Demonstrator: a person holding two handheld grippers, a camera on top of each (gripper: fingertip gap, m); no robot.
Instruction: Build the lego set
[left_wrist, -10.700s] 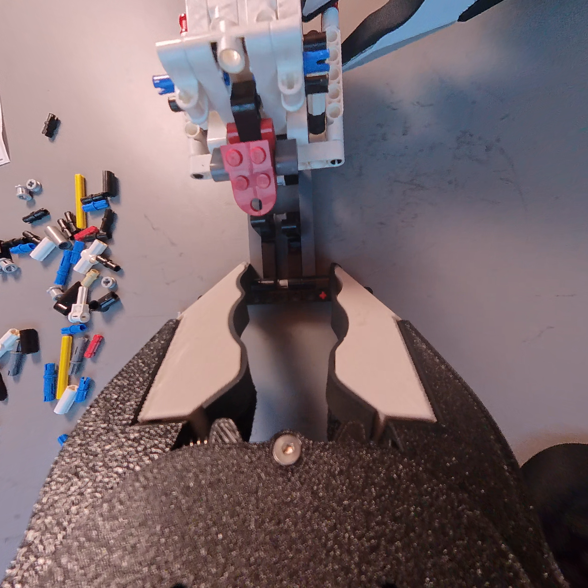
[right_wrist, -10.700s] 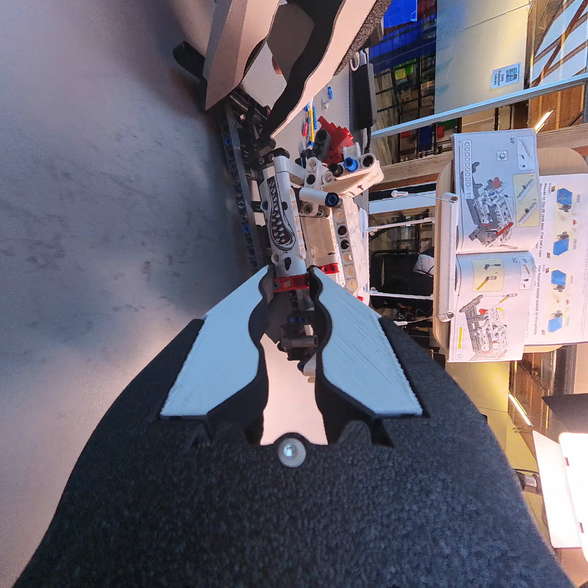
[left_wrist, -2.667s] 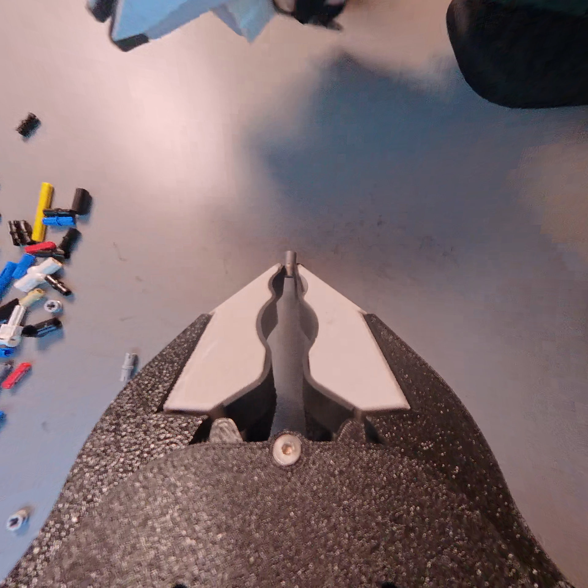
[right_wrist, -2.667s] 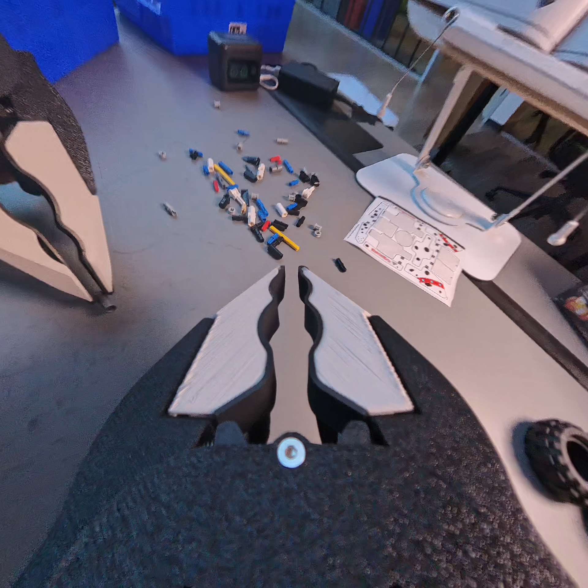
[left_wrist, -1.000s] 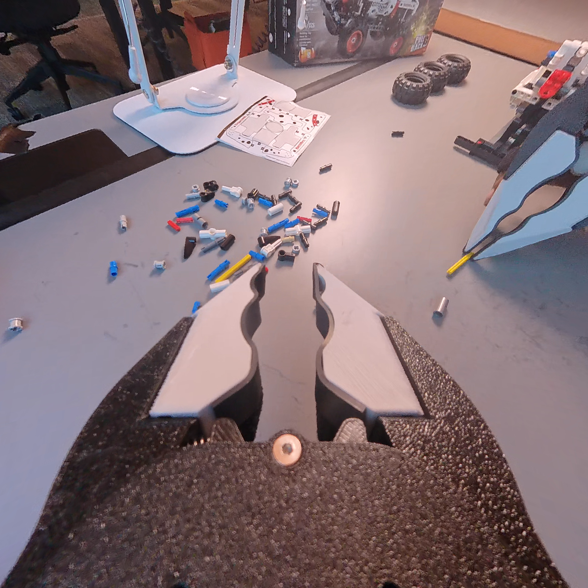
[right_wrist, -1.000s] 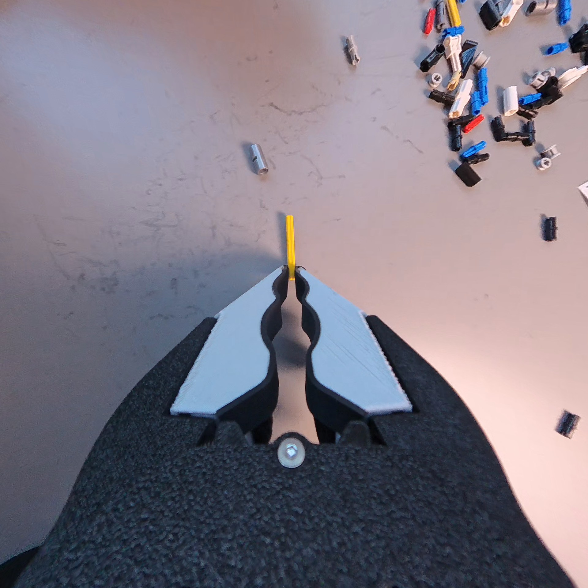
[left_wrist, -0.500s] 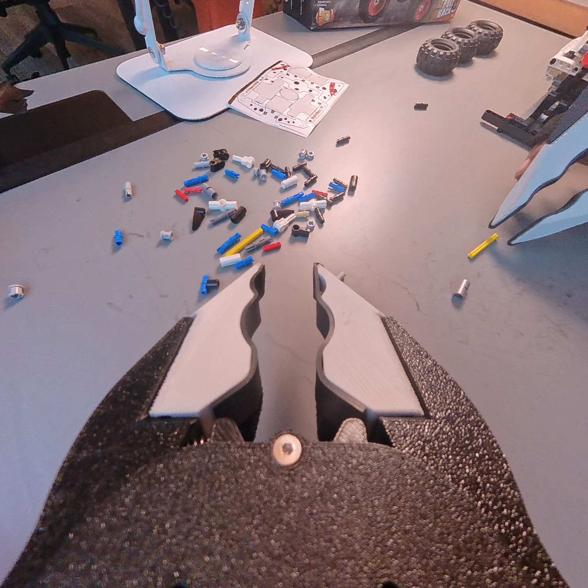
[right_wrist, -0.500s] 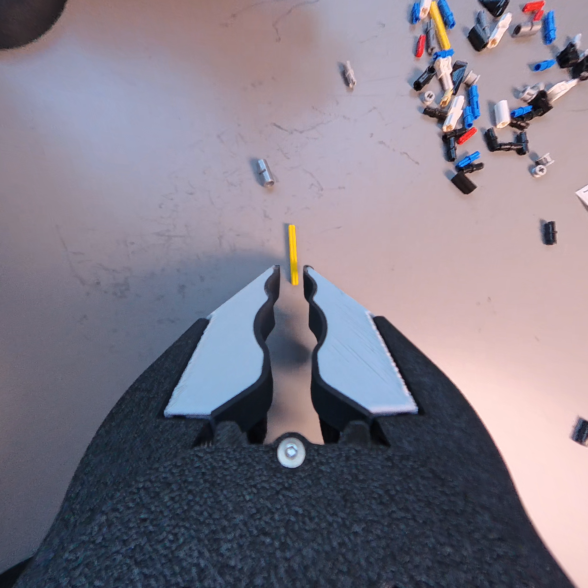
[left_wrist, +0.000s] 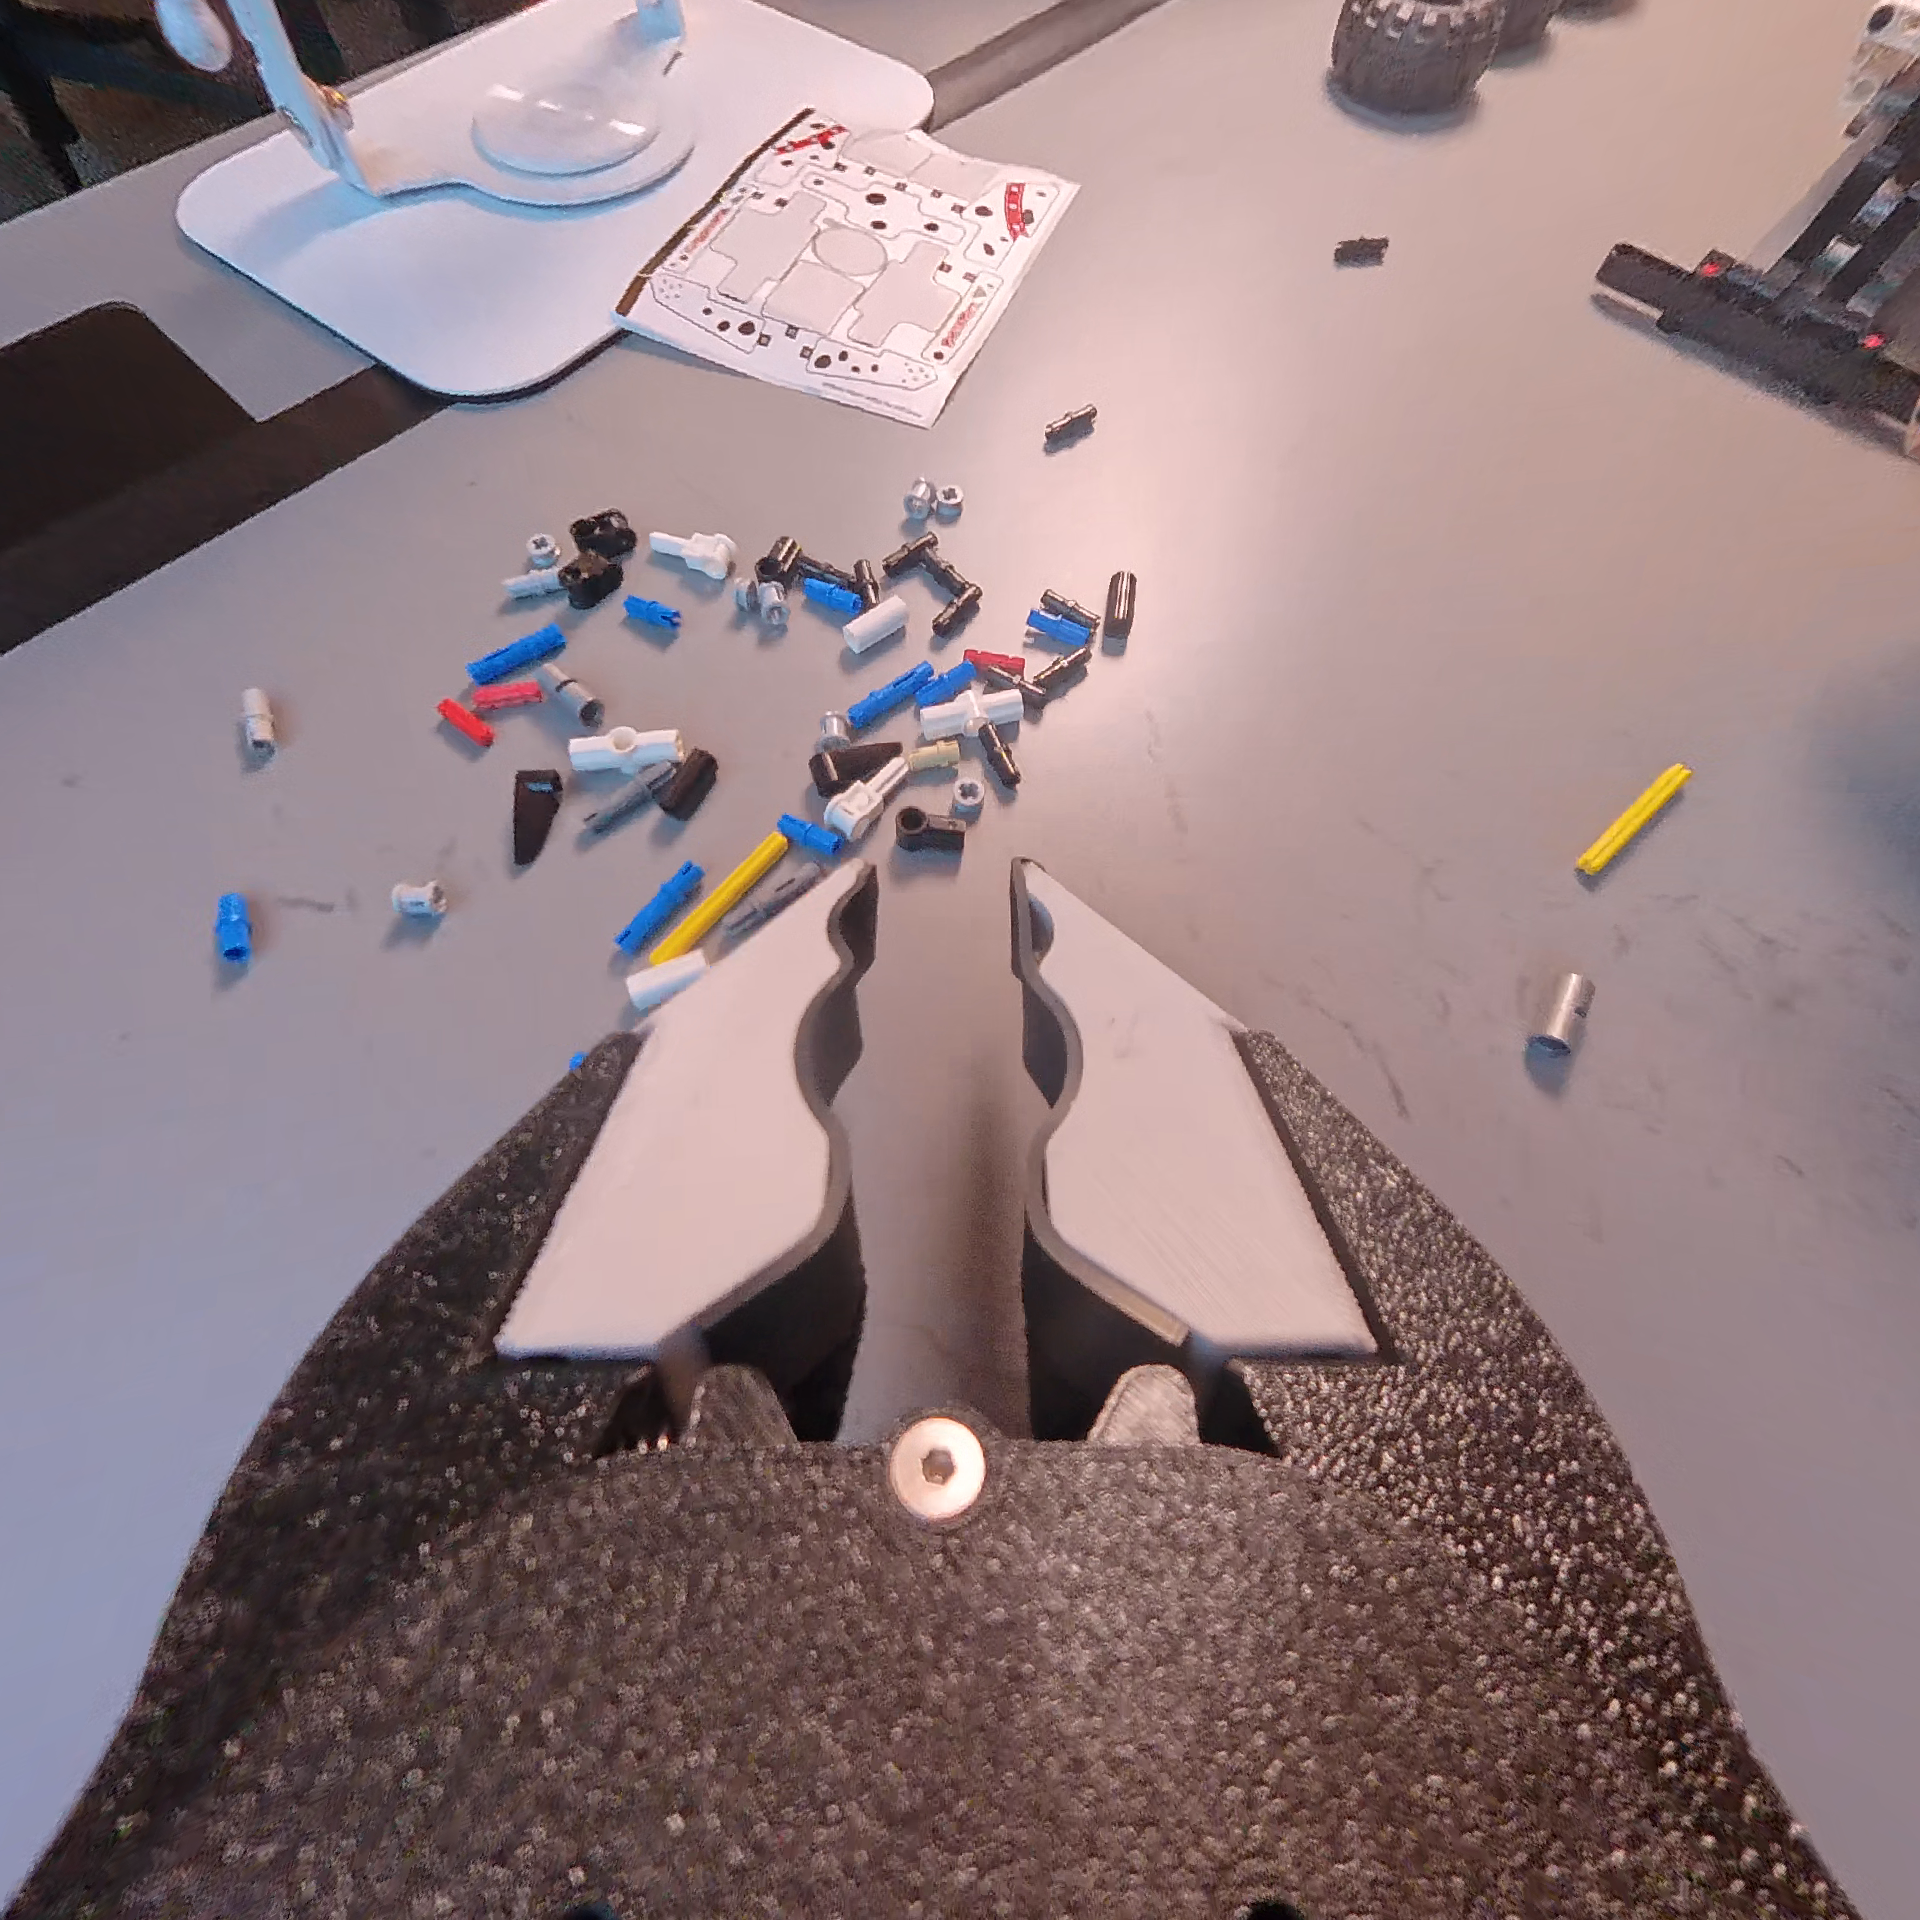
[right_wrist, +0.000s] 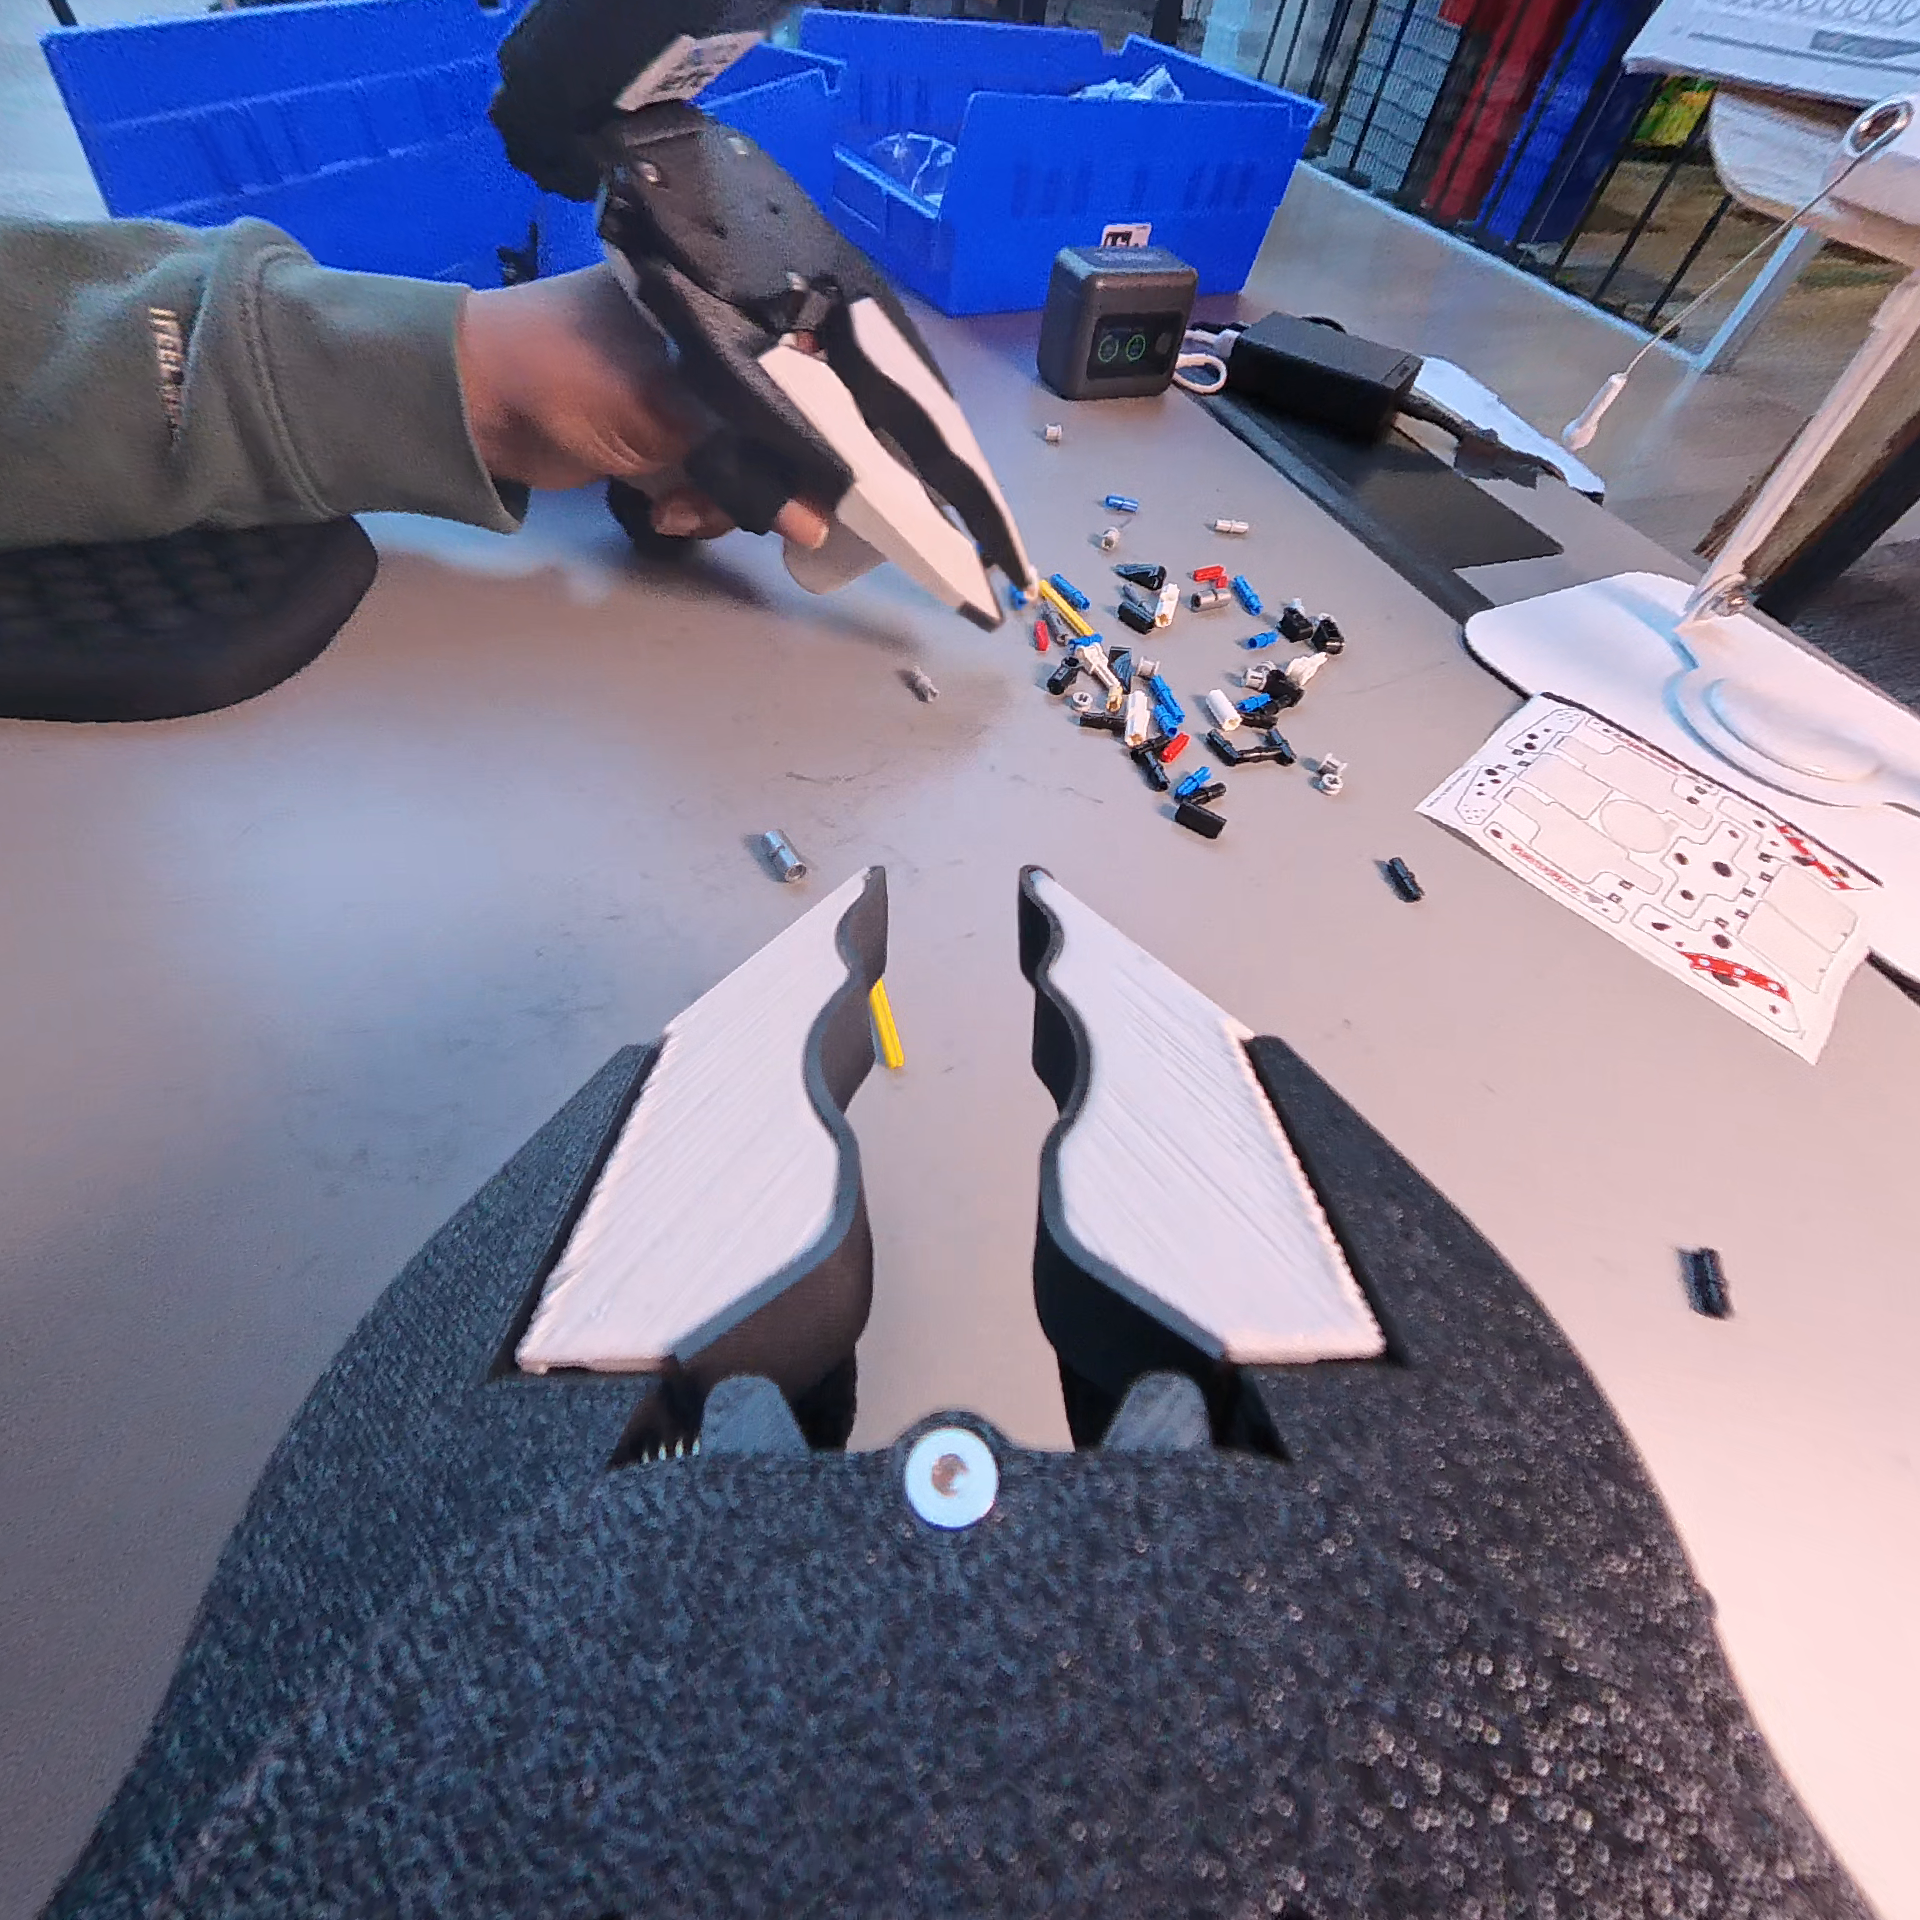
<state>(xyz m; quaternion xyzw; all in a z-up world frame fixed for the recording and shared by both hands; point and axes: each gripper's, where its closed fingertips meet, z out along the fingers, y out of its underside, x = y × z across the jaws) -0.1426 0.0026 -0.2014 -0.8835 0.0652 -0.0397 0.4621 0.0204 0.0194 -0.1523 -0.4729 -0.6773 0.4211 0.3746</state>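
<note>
Both our jaws released. Yellow axle (left_wrist: 1632, 818) lies beside grey bush (left_wrist: 1560, 1011): light, stiff, slippery; we pinch mid-length.

The left gripper (left_wrist: 943, 883), jaws apart and empty, points at scattered lego pieces (left_wrist: 821, 675).

Both wrist cameras low over table (left_wrist: 1351, 623), sharing scattered pieces (left_wrist: 831, 675) (right_wrist: 1174, 675)
</note>
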